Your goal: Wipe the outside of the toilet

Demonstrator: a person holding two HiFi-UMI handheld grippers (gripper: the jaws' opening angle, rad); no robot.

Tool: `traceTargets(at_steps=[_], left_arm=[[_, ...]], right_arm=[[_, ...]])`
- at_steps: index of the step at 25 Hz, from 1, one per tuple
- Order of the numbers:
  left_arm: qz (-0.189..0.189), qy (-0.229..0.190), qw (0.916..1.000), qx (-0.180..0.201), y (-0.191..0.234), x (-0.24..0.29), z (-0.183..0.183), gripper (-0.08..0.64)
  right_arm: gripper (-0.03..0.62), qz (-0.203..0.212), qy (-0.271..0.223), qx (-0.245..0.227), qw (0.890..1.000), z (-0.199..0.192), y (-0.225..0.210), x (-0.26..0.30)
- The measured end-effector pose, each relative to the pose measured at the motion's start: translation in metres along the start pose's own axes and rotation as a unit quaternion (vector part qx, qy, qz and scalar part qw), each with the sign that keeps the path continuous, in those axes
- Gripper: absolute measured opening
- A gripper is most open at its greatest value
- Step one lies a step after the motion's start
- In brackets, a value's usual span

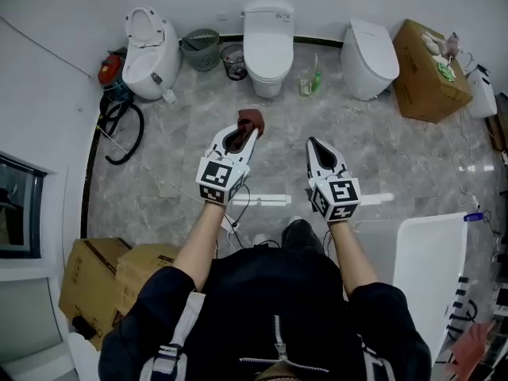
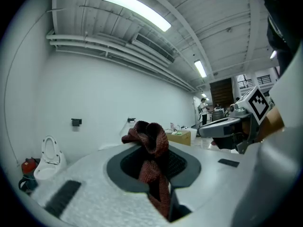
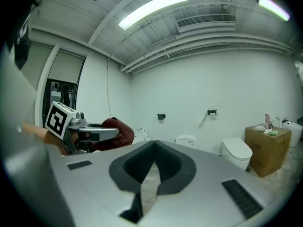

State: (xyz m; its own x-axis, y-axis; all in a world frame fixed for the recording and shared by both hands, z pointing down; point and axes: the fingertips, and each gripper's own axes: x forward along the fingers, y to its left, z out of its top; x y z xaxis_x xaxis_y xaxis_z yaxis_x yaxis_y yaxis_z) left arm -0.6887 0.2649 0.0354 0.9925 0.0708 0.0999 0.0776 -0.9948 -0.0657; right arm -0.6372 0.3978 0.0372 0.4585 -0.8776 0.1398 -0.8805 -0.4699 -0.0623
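Note:
Three white toilets stand along the far wall: one with its lid up [image 1: 148, 52], a middle one [image 1: 267, 44] and a right one [image 1: 369, 59]. My left gripper [image 1: 245, 134] is held over the marble floor, well short of them, shut on a dark red cloth [image 1: 251, 121]. In the left gripper view the cloth [image 2: 151, 148] bunches up above the jaws. My right gripper [image 1: 313, 144] hovers beside it, shut and empty. In the right gripper view the right gripper [image 3: 152, 148] looks toward the right toilet [image 3: 236, 151], with the left gripper [image 3: 92, 134] and cloth [image 3: 119, 130] at left.
A green basket [image 1: 202, 48] and a small bin [image 1: 233, 60] stand between the left and middle toilets. A green spray bottle [image 1: 315, 78] stands right of the middle toilet. A black hose [image 1: 125, 129], cardboard boxes [image 1: 429, 71] [image 1: 111, 280] and a white tub [image 1: 432, 268] line the sides.

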Motion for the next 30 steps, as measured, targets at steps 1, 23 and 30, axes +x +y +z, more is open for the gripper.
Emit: traceTargets(at_steps=[1, 23, 30], left_arm=[[-0.002, 0.002, 1.0000, -0.001, 0.002, 0.007, -0.002, 0.064], [0.093, 0.039, 0.9946, -0.023, 0.128, 0.326, 0.004, 0.064], [0.129, 0.054, 0.9899, -0.025, 0.158, 0.374, 0.002, 0.064]], right_arm=[[0.002, -0.003, 0.001, 0.002, 1.000, 0.000, -0.006, 0.005], [-0.005, 0.100, 0.030, 0.015, 0.994, 0.037, -0.267, 0.279], [-0.005, 0.126, 0.028, 0.018, 0.991, 0.046, -0.316, 0.335]])
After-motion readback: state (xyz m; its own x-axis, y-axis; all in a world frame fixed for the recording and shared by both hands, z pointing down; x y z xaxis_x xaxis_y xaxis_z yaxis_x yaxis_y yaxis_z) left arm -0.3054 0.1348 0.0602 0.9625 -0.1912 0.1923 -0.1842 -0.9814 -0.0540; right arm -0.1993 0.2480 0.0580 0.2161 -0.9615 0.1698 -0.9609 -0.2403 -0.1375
